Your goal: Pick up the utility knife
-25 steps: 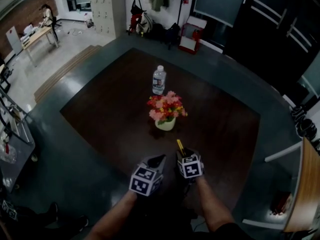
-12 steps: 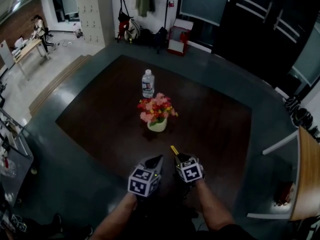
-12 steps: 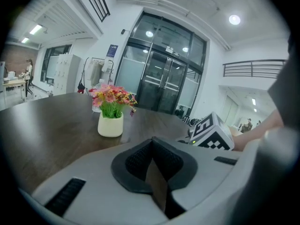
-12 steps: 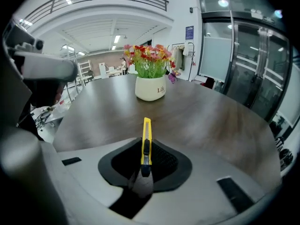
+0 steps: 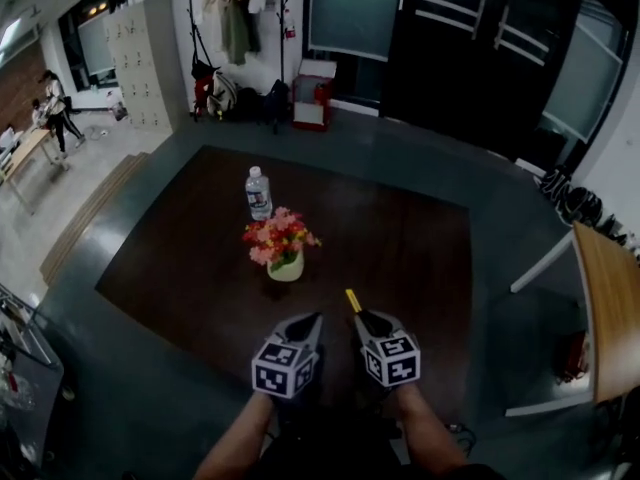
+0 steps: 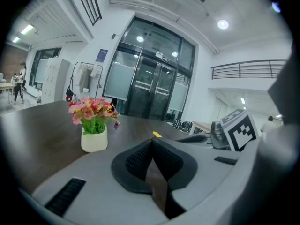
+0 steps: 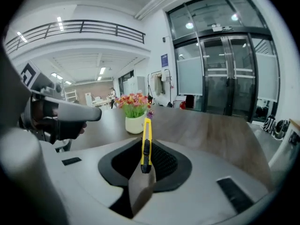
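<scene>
The yellow utility knife (image 7: 146, 142) stands on edge between my right gripper's (image 7: 146, 159) pads, and its yellow end (image 5: 352, 300) sticks out forward over the dark table (image 5: 410, 238). The right gripper (image 5: 366, 320) is shut on the knife and held above the table's near edge. Just left of it, my left gripper (image 5: 311, 321) is shut with nothing in it. In the left gripper view the pads of the left gripper (image 6: 151, 145) meet, and the knife's tip (image 6: 157, 134) shows beyond them beside the right gripper (image 6: 199, 138).
A white vase of pink and orange flowers (image 5: 284, 253) stands mid-table, with a water bottle (image 5: 258, 193) behind it. A wooden-topped table (image 5: 605, 308) is at the right. Lockers and a coat rack (image 5: 235, 28) line the far wall.
The right gripper has risen from the table with the knife in its jaws. The left gripper has risen a little beside it. The head view has tilted up towards the far wall.
</scene>
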The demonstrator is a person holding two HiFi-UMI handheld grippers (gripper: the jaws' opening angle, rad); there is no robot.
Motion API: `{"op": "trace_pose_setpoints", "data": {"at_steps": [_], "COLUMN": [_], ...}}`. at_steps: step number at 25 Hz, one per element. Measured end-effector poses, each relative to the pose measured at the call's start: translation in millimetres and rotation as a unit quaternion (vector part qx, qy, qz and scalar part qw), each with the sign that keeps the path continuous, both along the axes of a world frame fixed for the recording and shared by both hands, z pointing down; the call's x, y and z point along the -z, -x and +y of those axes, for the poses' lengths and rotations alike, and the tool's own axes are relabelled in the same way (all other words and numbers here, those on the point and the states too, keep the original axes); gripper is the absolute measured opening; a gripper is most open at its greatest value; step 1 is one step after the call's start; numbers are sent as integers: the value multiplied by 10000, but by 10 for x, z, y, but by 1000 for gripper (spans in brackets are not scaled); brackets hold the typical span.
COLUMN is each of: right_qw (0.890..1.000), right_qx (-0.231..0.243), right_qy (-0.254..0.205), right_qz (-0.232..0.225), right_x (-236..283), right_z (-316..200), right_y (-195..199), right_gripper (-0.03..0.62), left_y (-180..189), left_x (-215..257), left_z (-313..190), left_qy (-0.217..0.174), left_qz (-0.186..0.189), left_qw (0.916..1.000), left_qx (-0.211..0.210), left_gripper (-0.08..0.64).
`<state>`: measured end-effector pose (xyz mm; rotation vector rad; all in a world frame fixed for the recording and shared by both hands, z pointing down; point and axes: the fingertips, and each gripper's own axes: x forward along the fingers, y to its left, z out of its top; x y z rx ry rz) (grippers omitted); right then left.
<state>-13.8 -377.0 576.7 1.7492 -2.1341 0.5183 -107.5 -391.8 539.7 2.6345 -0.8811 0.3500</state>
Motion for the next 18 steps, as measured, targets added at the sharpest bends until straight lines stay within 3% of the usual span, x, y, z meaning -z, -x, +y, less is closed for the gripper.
{"op": "trace_pose_setpoints", "data": {"at_steps": [9,18], "right_qw": [9899,9757], "right_qx": [-617,-655], "right_qy": [-1250,-2035], "right_qz": [-257,-476], "right_x": [1013,1690], "right_z": [144,278], "right_y": [-432,-571], "right_gripper": [74,74], "left_y": [-416,-665], "left_x": [679,1102], "left_z": [25,82], "left_qy": [-564,-879], "left_qz": [362,618], "left_qw": [9964,9905], "left_qx": [-515,-860], "left_gripper": [6,6]}}
